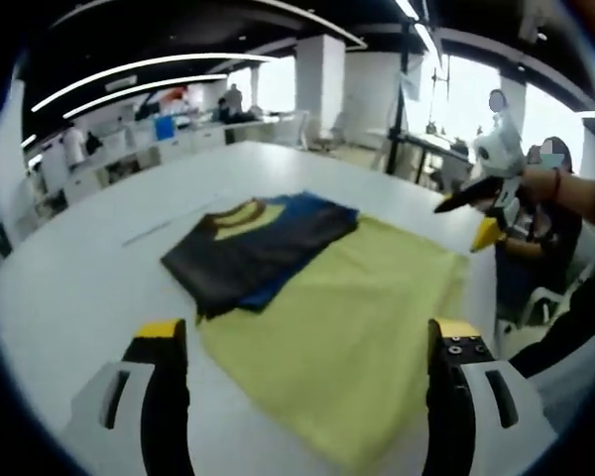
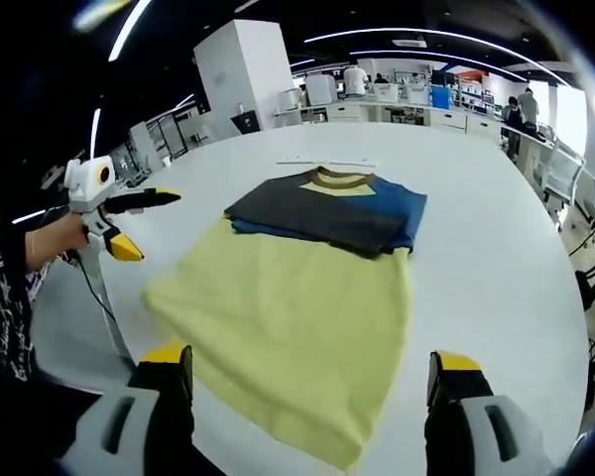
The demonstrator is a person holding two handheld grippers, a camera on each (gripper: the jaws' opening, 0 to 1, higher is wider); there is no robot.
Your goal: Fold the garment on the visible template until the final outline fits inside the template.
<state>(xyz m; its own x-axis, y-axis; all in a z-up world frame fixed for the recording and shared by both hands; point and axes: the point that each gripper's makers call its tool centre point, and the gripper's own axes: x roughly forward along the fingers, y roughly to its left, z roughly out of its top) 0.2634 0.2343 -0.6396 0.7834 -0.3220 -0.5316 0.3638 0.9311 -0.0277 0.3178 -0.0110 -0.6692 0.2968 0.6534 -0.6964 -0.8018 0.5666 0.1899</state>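
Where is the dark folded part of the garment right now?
In both views, the dark folded part lies across the collar end of the yellow garment on the white table, ahead of both grippers, over a blue layer.

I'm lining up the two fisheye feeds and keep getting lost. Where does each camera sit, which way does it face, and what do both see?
Left gripper view: rides the left gripper, jaws open, facing along the white table over the garment; a hand holds the right gripper in at right.
Right gripper view: rides the right gripper, jaws open, facing the garment from the opposite side; a hand holds the left gripper in at left.
Shared: garment, table, each other's gripper.
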